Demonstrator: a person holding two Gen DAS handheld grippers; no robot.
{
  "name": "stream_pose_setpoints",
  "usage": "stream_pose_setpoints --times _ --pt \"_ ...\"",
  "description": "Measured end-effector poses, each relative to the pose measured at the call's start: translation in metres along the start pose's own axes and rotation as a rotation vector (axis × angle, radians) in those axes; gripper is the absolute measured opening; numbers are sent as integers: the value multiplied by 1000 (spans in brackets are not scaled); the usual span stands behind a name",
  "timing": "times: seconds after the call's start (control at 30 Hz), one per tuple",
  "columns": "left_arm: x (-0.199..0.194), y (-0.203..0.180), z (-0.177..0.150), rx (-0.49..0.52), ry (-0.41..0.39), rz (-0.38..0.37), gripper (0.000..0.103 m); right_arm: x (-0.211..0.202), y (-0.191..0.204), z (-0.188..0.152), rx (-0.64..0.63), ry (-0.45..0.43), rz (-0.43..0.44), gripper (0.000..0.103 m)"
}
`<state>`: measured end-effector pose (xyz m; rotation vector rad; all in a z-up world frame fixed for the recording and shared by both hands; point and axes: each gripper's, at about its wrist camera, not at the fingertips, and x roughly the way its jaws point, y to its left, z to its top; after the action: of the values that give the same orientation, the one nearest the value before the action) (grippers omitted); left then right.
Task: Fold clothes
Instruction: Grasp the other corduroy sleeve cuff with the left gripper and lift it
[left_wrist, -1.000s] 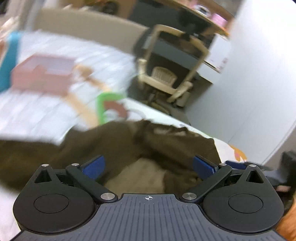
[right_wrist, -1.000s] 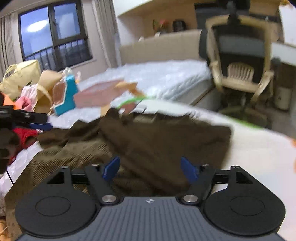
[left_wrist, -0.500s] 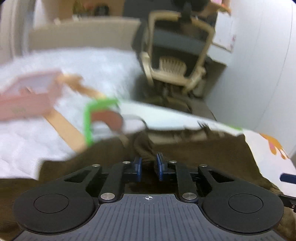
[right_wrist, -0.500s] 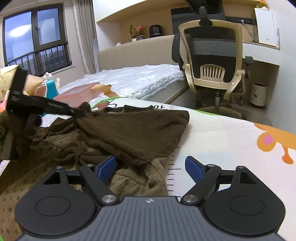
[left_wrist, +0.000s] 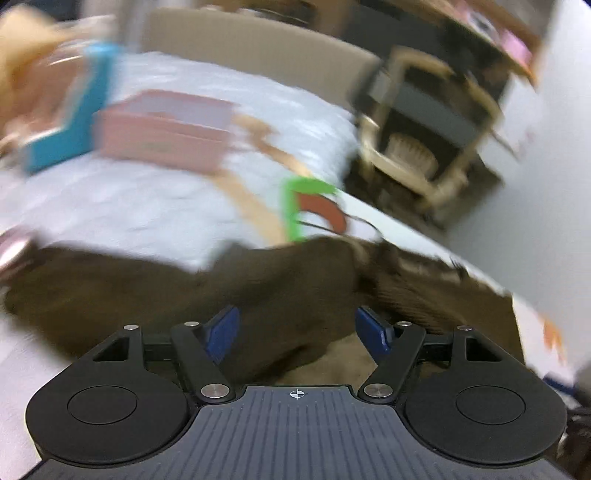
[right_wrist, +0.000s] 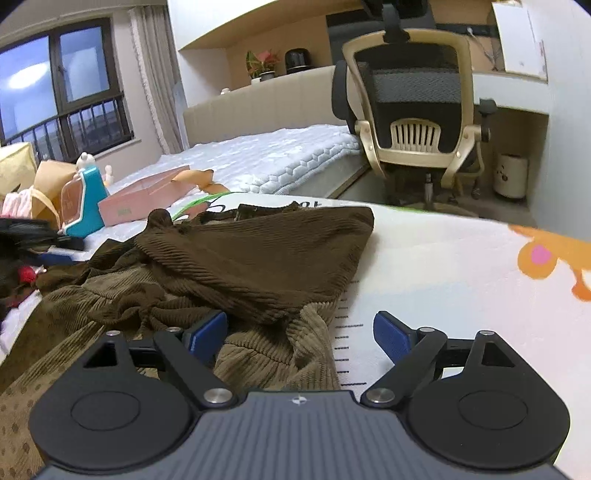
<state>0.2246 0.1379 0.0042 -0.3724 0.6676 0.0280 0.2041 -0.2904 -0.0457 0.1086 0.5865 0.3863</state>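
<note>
Half a second ago the left gripper (left_wrist: 297, 330) was pinched shut on a fold of the dark brown ribbed corduroy garment (right_wrist: 258, 258); now its blue-padded jaws stand wide apart over the cloth, holding nothing, in a view badly blurred. The right gripper (right_wrist: 300, 332) remains spread wide, its left pad just beside a bunched fold, the right over the white printed play mat (right_wrist: 443, 266). The garment lies crumpled on that mat. Ruler-like tick marks run along the mat; the print near its far edge is unreadable. A small green label on the pink rectangular box (right_wrist: 147, 194) is too small to read.
</note>
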Motion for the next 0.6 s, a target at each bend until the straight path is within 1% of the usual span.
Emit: stream_pose_setpoints --times 0.07,0.13,0.17,0.27,0.3,0.33,0.37,0.4,0.43,0.5,0.6 --pt "-22 30 -4 -74 -78 109 77 1 0 1 6 -1 8 87" --pt "-30 62 -8 -187 -113 215 81 1 2 0 0 -2 10 87" --pt "-25 72 -9 -227 -98 232 84 1 3 0 -4 -3 8 87" --pt "-8 101 -10 -336 -53 277 87 1 5 0 -10 -5 -1 87" --pt "3 101 -9 -330 -45 283 87 1 6 0 -11 -6 -4 87" --pt "11 100 -6 -326 -54 304 85 0 6 0 -10 -7 -6 87" --pt "18 97 -3 -311 -62 317 71 0 6 -1 -8 -10 -8 87" --pt "22 91 2 -267 -71 321 51 -1 5 -1 -5 -14 -10 87" --pt "26 83 7 -209 -85 325 10 -1 5 -1 -1 -19 -10 87" --pt "26 49 18 5 -147 321 10 -3 4 -2 8 -30 -6 87" --pt "19 -7 33 118 -204 197 9 -5 2 -3 22 -46 2 87"
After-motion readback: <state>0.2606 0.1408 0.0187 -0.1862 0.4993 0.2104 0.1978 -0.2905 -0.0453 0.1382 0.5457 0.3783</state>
